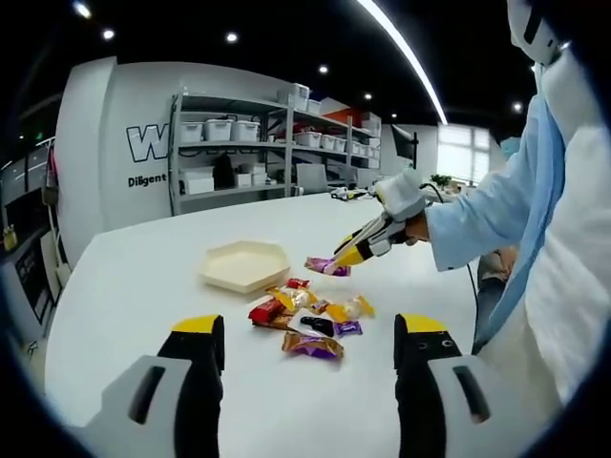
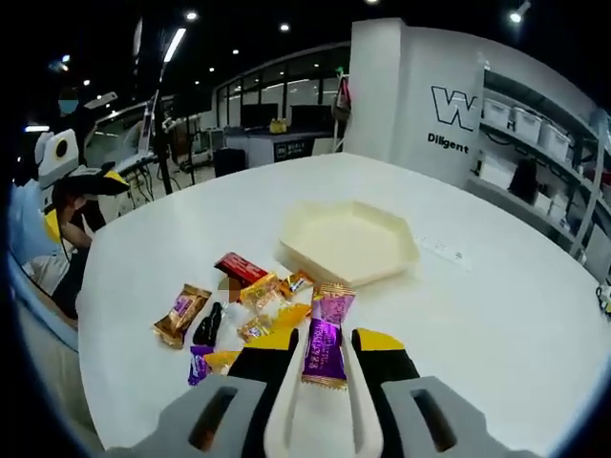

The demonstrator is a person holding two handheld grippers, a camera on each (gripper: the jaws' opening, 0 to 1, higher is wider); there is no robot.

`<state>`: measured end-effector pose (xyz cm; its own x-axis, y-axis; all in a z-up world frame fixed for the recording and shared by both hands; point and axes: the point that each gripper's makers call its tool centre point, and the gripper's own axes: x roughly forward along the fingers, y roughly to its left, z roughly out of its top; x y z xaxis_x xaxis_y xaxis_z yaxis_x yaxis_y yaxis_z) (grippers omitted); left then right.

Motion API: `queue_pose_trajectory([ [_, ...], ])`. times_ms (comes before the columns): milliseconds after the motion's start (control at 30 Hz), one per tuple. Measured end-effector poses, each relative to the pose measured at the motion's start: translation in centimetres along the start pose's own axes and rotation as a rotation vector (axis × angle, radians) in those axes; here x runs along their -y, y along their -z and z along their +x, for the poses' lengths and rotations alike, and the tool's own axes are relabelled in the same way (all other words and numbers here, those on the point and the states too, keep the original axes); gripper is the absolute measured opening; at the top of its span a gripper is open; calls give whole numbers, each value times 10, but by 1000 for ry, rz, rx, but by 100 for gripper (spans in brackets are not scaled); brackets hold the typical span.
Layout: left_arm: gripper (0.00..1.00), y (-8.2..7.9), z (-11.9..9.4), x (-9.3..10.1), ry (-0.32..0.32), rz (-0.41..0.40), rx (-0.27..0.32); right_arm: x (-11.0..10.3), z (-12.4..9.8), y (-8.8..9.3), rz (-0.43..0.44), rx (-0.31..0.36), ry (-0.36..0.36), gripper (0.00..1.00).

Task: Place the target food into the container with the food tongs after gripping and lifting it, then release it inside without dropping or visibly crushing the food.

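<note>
Purple-wrapped candy [image 2: 325, 345] pinched between the narrowed jaws of the right gripper [image 2: 320, 345], lifted clear of the wrapper pile [image 2: 239, 310] just left of the tips. Transport step, by the look: next, forward to the cream hexagonal tray [image 2: 348, 240] just ahead, then easing open low inside. Left gripper [image 1: 307, 329] wide and empty over the white table [image 1: 143, 286]; shelving [image 1: 277, 143] beyond.

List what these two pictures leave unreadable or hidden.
- Wall lettering: left gripper view, cut off by the shelf rack.
- Yellow candy: right gripper view, partly hidden behind the right gripper.
- Purple candy: right gripper view, wrapper print too small to read.
- Red candy: left gripper view, label too small.
- Tray: no candy visible inside.
</note>
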<state>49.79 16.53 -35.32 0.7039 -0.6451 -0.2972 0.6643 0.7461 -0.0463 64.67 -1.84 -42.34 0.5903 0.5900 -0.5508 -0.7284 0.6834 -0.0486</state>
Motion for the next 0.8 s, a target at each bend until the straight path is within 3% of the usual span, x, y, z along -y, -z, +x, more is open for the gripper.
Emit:
queue_pose_trajectory([
  [400, 70, -1, -6, -2, -23, -8, 1, 7, 16, -33, -26, 37, -12, 17],
  [800, 70, 0, -13, -9, -47, -14, -2, 19, 42, -81, -72, 70, -20, 17],
])
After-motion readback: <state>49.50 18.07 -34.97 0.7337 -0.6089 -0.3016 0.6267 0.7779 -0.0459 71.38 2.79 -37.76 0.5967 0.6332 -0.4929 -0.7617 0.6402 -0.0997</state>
